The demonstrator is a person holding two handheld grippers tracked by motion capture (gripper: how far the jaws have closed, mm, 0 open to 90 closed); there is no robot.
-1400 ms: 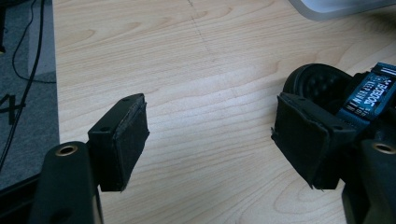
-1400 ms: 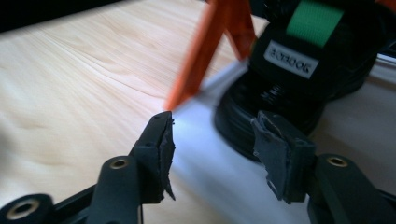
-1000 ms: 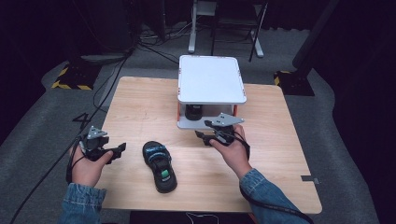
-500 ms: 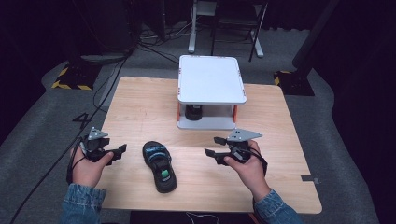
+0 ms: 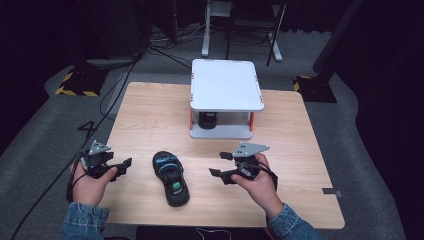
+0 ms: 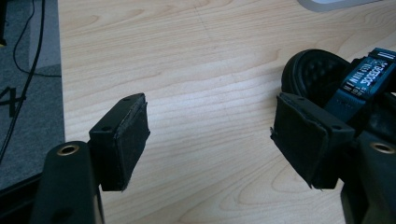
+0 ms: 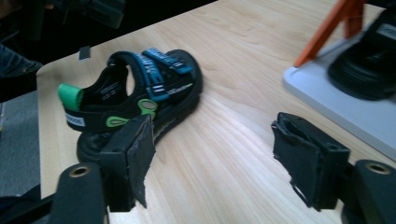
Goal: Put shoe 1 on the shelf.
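Sandal (image 5: 171, 177) sits between both grippers, jaws apart and empty; a careless right gripper (image 5: 223, 164) swing could knock it

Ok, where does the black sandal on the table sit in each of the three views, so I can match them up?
High view: the sandal lies near the table's front edge, between the two hands.
Left gripper view: its toe end and blue strap show at the right edge, behind the right-hand jaw.
Right gripper view: the whole sandal lies upper left, behind the left-hand jaw.
Shared landmark: the white shelf stand, whose base shows at and.
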